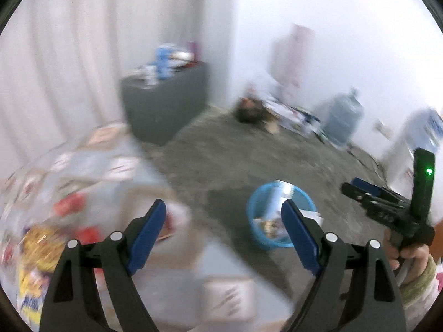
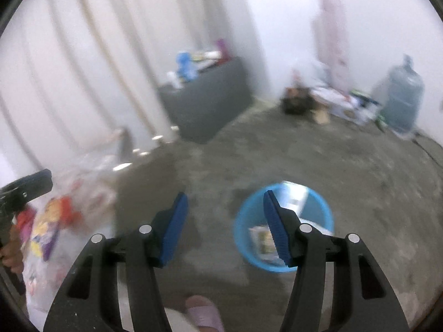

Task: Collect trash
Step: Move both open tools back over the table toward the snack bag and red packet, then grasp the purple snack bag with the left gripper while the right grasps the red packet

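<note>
Both views motion-blurred. Left hand-held gripper point(image 1: 223, 217) spread wide, nothing between the blue pads point(image 1: 148, 238). Right hand-held gripper point(image 2: 224, 212) also spread wide, holding nothing; seen in the left wrist view at far right with a green LED lit, gripped by a hand point(image 1: 412, 260).

Blue trash bucket point(image 2: 282, 227) standing on the concrete floor point(image 2: 346, 193), below and ahead of the right hand-held gripper, partly behind its right finger. Some paper and wrapper trash lying inside the bucket; exact items too blurred to tell. Same bucket in the left wrist view at point(image 1: 257, 221), behind that gripper's right finger.

Remaining trash: colourful snack wrappers point(image 1: 36, 260), yellow, red and purple, in a heap with clear plastic at lower left, on a light surface; same heap in the right wrist view at point(image 2: 52, 229), well apart from the bucket.

Background: dark grey cabinet point(image 2: 207, 102) against the curtain point(image 2: 83, 55), cluttered on top. Blue water jug point(image 2: 404, 96) by the white wall, floor clutter beside it. Pink slipper point(image 2: 205, 314) at the bottom edge of the right wrist view.
</note>
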{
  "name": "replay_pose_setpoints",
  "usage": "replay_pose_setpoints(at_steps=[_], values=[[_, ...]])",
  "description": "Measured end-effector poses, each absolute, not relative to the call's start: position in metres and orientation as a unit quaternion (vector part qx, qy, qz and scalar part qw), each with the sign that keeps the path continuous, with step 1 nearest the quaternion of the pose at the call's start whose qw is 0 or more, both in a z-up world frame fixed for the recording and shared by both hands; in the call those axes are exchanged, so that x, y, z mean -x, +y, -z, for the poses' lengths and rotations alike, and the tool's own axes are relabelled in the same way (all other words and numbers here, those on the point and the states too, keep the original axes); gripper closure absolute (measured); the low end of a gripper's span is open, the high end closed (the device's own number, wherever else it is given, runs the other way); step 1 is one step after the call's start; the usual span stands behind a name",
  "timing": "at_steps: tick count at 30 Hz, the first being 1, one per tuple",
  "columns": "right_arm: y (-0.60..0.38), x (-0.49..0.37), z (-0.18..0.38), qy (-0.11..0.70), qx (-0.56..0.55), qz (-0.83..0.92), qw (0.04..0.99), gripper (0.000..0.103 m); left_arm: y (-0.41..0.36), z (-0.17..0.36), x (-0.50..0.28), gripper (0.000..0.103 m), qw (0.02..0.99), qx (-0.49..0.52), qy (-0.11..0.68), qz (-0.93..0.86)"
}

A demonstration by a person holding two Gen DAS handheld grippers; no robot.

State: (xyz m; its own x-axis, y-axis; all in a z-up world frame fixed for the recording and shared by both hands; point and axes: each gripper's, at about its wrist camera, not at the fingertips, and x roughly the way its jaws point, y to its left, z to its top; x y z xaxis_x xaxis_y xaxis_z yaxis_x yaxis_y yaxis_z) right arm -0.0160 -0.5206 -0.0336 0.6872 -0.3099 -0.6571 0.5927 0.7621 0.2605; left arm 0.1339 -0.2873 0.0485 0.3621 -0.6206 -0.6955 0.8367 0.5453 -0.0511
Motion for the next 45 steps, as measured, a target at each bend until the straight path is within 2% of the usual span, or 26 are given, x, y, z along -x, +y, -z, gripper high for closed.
replay_pose_setpoints(at_steps=[9,13,17,27,33,36,40,45], values=[[-0.420,-0.086,0.019,0.325,-0.184,0.112,0.921,0.049,-0.094,-0.033,-0.203,0.020,0.880,-0.094,0.369,0.284],[-0.389,-0.130,0.022,0.343,-0.171,0.067,0.921,0.049,-0.033,-0.017,-0.232,0.020,0.885,-0.066,0.386,0.252],[-0.366,-0.167,0.028,0.364,-0.152,0.039,0.918,0.049,-0.006,-0.003,-0.263,0.020,0.880,-0.054,0.401,0.248],[-0.334,-0.217,0.054,0.407,-0.108,0.005,0.907,0.046,-0.008,0.033,-0.326,0.030,0.852,-0.044,0.443,0.276],[-0.327,-0.235,0.083,0.438,-0.089,0.007,0.894,0.045,-0.026,0.060,-0.335,0.033,0.843,-0.104,0.459,0.261],[-0.327,-0.239,0.094,0.449,-0.081,0.010,0.890,0.046,-0.027,0.069,-0.338,0.038,0.842,-0.113,0.463,0.253],[-0.322,-0.238,0.099,0.454,-0.059,0.010,0.889,0.049,-0.029,0.070,-0.337,0.042,0.845,-0.127,0.456,0.250],[-0.314,-0.239,0.100,0.455,-0.031,0.014,0.890,0.059,-0.031,0.070,-0.332,0.050,0.848,-0.139,0.446,0.248]])
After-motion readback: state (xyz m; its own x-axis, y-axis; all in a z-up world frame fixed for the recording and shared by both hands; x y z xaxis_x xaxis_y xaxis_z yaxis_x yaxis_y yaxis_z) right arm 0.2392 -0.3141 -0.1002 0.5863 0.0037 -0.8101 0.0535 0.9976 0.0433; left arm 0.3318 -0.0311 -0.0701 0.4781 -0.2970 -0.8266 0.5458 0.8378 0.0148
